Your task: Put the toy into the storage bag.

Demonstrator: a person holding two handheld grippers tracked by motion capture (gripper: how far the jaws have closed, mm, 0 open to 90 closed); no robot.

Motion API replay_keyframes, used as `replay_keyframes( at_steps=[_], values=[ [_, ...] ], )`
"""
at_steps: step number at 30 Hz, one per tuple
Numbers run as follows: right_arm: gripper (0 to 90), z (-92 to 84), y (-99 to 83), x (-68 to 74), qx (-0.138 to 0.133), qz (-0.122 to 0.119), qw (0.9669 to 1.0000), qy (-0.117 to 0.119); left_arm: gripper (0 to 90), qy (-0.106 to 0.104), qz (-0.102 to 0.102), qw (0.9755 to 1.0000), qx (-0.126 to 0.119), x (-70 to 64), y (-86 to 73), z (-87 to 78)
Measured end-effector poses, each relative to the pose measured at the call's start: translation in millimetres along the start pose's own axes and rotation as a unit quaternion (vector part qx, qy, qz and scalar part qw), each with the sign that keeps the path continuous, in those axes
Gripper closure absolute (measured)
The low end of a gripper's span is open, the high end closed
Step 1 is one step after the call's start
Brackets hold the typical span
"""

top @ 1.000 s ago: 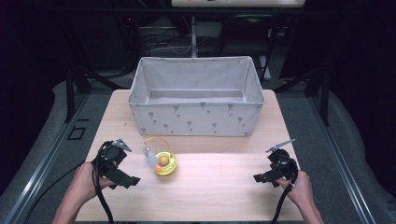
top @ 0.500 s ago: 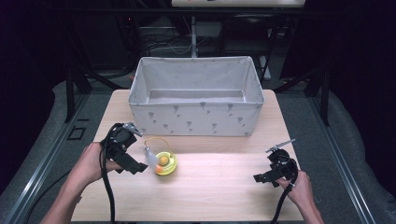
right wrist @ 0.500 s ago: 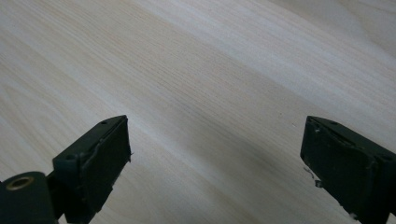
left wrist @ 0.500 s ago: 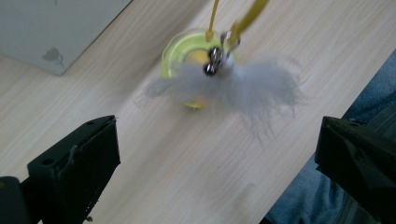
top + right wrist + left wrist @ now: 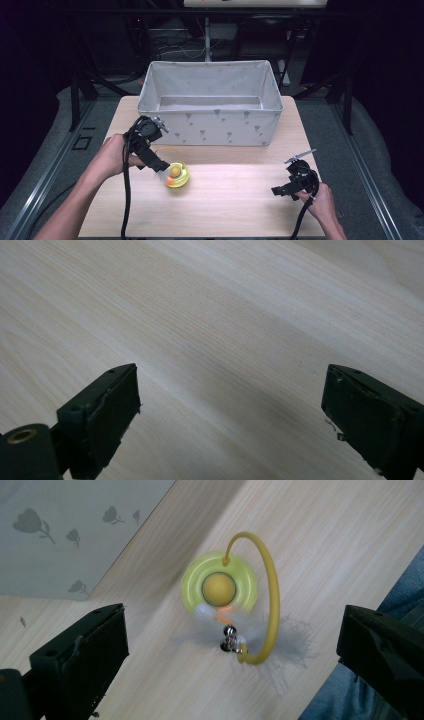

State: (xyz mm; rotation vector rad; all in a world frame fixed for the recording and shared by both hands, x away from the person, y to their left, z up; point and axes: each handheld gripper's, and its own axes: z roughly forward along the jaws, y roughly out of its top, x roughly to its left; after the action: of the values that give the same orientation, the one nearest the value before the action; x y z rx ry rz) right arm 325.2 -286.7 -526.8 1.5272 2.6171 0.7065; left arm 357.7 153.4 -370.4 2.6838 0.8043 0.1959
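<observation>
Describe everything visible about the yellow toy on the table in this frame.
The yellow toy is a round yellow-green disc, plastic by its look, with an orange-yellow ball in its centre. A thin yellow arc rises from its rim and curves over to a small metal bell and white feathers at its end. It sits on the wooden table, in front of the grey fabric bin. The left tool hangs open above it, apparently not touching.

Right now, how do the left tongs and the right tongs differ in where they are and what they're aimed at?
The left tongs hang just above the yellow feather toy, close to the fabric bin; the right tongs sit low over bare table, far from both. The left tongs frame the toy between their jaws; the right tongs frame only wood. Both are open and hold nothing.
</observation>
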Motion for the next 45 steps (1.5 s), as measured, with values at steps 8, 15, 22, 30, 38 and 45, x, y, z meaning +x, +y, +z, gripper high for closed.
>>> replay_keyframes(
  at_steps=[8,15,22,30,38,45],
  values=[
    [7.9,0.0,-0.5,0.0,-0.002,0.002,1.0,-0.001,5.0,0.004,0.012,0.9999,0.006,-1.7,17.7,5.0],
    [8.0,-0.2,-0.7,-0.3,-0.004,0.004,1.0,-0.002,18.9,0.004,0.023,0.9996,0.018,-4.5,26.2,9.3],
    [8.1,-0.4,-0.7,0.2,-0.003,0.003,1.0,-0.002,43.0,0.004,0.032,0.9991,0.027,-7.0,32.5,11.7],
    [8.3,-0.1,-0.6,0.2,-0.003,0.004,1.0,-0.003,61.6,0.012,0.041,0.9986,0.032,-11.1,37.7,12.7],
    [8.3,-1.1,-0.5,-0.5,-0.002,0.004,1.0,-0.003,73.3,0.019,0.046,0.9978,0.044,-12.6,39.9,12.9],
    [8.3,-1.1,-0.5,-0.5,-0.002,0.005,1.0,-0.002,76.8,0.03,0.044,0.9973,0.051,-13.3,40.9,12.7]
  ],
)
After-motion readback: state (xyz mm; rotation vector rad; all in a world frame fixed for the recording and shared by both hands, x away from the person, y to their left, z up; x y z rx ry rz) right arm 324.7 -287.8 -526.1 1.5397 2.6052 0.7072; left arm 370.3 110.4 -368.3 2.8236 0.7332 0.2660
